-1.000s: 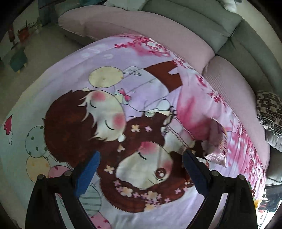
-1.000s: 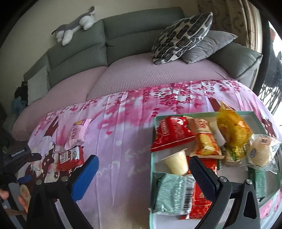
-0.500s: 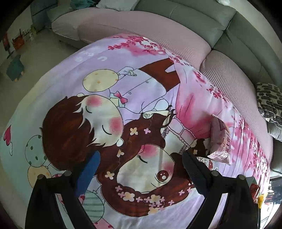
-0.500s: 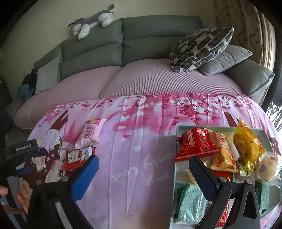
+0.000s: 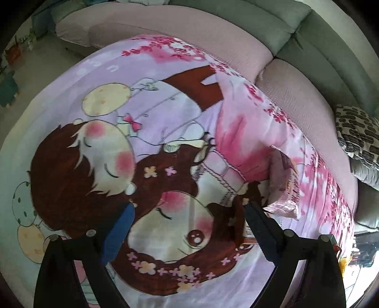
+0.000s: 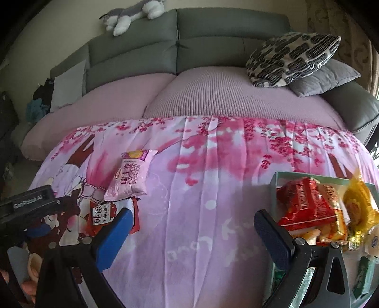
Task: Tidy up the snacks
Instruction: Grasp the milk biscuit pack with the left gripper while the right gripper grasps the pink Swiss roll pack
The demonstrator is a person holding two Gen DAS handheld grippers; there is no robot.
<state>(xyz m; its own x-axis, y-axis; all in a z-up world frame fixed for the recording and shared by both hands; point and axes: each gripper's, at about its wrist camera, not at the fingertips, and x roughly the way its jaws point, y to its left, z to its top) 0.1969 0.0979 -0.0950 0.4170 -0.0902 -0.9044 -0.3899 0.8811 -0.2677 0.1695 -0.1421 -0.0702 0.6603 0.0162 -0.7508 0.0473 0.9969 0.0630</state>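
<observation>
A pink snack packet (image 6: pixel 130 175) lies on the cartoon-print cloth (image 6: pixel 203 189), left of centre in the right wrist view. A red-and-white packet (image 6: pixel 107 216) lies just in front of it, partly under it. The pink packet also shows in the left wrist view (image 5: pixel 285 182), just beyond the right finger. A green tray (image 6: pixel 280 175) at the right holds several snacks, among them a red packet (image 6: pixel 305 203) and a yellow one (image 6: pixel 358 206). My right gripper (image 6: pixel 190 221) is open and empty above the cloth between the packets and the tray. My left gripper (image 5: pixel 188 219) is open and empty.
A grey sofa with a pink cover (image 6: pixel 213 94) stands behind the cloth. Patterned and grey cushions (image 6: pixel 293 56) lie on its right end. A plush toy (image 6: pixel 132 16) lies on the backrest. The left gripper body (image 6: pixel 28 203) shows at the left edge of the right wrist view.
The right gripper has swung left, so the tray slid toward the right edge and the two loose packets came nearer. The left gripper has shifted slightly; the pink packet now lies close to its right finger.
</observation>
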